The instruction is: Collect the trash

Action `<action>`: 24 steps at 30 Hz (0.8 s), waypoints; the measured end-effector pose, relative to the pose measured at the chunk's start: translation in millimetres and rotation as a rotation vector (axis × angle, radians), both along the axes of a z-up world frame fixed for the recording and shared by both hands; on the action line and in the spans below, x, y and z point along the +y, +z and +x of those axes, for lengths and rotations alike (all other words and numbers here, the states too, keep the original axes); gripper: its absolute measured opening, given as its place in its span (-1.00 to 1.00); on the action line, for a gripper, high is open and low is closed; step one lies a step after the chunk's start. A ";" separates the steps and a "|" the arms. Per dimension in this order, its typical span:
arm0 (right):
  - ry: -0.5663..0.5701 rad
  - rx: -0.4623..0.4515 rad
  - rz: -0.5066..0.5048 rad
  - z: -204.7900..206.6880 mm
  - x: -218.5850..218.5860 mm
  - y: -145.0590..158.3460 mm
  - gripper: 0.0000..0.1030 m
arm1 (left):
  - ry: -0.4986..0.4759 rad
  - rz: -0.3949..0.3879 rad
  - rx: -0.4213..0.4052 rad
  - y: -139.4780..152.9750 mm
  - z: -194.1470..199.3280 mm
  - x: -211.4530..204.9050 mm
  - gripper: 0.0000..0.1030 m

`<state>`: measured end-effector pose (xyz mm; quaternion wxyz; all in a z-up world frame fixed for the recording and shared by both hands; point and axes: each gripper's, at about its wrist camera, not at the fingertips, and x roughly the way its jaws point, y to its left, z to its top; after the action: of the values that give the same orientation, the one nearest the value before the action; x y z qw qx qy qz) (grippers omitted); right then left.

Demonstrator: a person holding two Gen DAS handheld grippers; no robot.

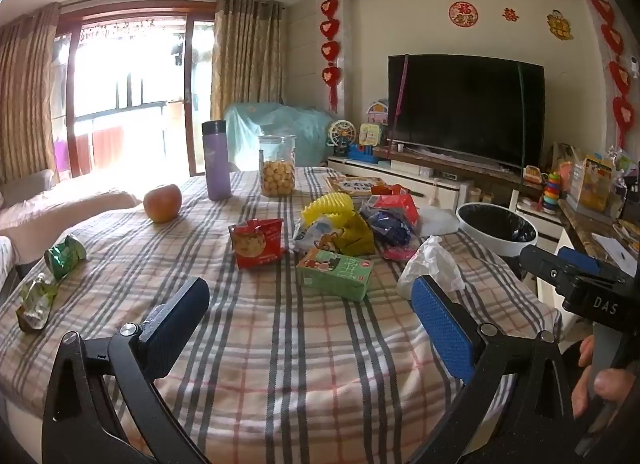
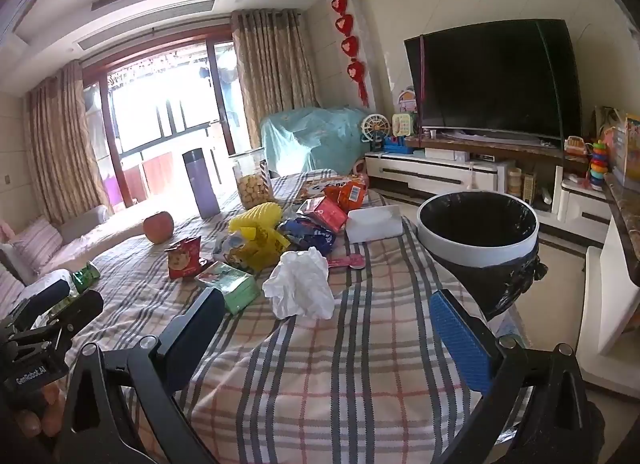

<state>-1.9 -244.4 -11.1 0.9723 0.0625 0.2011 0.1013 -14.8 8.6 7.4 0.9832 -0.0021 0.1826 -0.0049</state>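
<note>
Trash lies on a plaid-clothed table (image 1: 280, 336): a crumpled white tissue (image 1: 434, 264) (image 2: 302, 284), a green carton (image 1: 336, 273) (image 2: 232, 284), a red snack bag (image 1: 258, 243) (image 2: 184, 258), a yellow bag (image 1: 340, 224) (image 2: 260, 234), blue and red wrappers (image 1: 394, 216) (image 2: 316, 224), and green wrappers (image 1: 66, 250) at the left edge. A white bin with a black liner (image 1: 498, 226) (image 2: 478, 224) stands off the table's right side. My left gripper (image 1: 312, 304) is open and empty, short of the carton. My right gripper (image 2: 328, 316) is open and empty, just short of the tissue.
An apple (image 1: 162, 202), a purple flask (image 1: 216, 160) and a cookie jar (image 1: 277, 165) stand at the far side. A white tissue pack (image 2: 374, 222) lies near the bin. A TV (image 1: 466, 112) and a toy-laden cabinet are on the right, a sofa on the left.
</note>
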 end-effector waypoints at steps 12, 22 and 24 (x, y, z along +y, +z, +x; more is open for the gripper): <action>0.002 0.003 -0.007 -1.4 3.5 -2.6 1.00 | -0.001 -0.005 0.000 -1.1 -0.3 0.0 1.00; 0.002 0.003 0.001 -0.6 4.7 -6.8 1.00 | -0.006 -0.015 0.012 -4.6 1.0 -0.6 1.00; 0.004 0.006 0.003 1.4 1.8 -6.5 1.00 | -0.006 -0.016 0.014 -5.8 0.8 0.6 1.00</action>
<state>-0.5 -242.6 -17.6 0.9715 0.0637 0.2038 0.1032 -14.0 9.2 1.6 0.9818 -0.0096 0.1893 -0.0093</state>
